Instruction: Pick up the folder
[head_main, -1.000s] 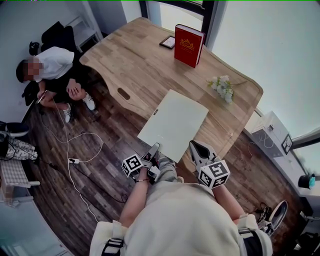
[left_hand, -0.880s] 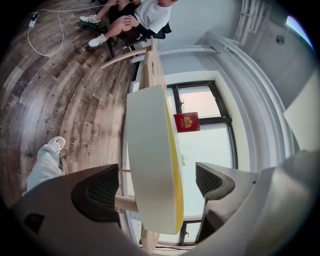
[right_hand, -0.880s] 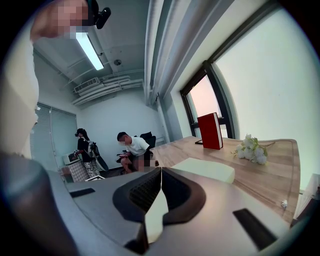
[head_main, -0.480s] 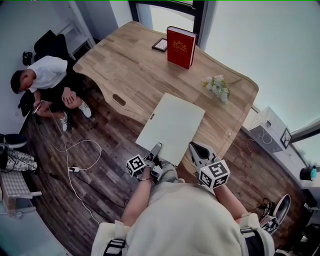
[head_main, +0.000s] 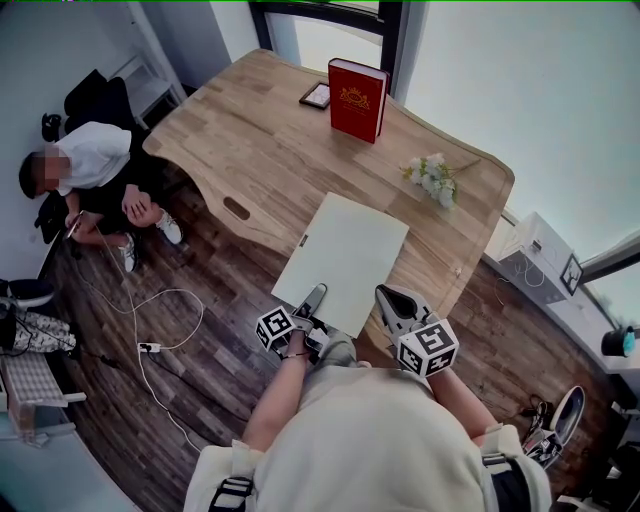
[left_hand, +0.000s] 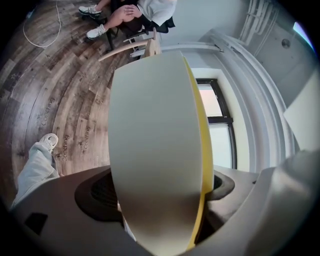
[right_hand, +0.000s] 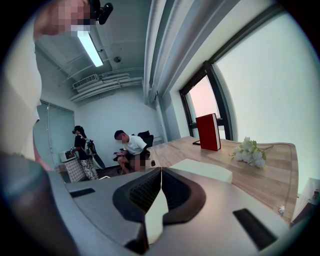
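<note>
Cream-white folder (head_main: 345, 255): closed and flat, with a yellow lining along one edge in the left gripper view. It lies across the near edge of the desk (head_main: 250, 130) and juts out toward me over the floor.
Hold: both tongs sit on its near short edge, one toward each corner.
Left tongs (head_main: 312, 298): clamped on the folder, whose cover fills the gap between the jaws.
Right tongs (head_main: 390, 300): pinched almost together on a thin sliver of the same edge.
Far end: I cannot tell whether it rests on the desk or hangs clear.
Handling, as I judge it: light and thin. The card looks fairly stiff but is likely to droop away from the grip, and the smooth cover could slide. I would favour deep, level bites at both corners.
Flowers (head_main: 432, 176): white, near the folder's far right corner.
Red book (head_main: 357, 87): upright at the desk's far end, well apart.
</note>
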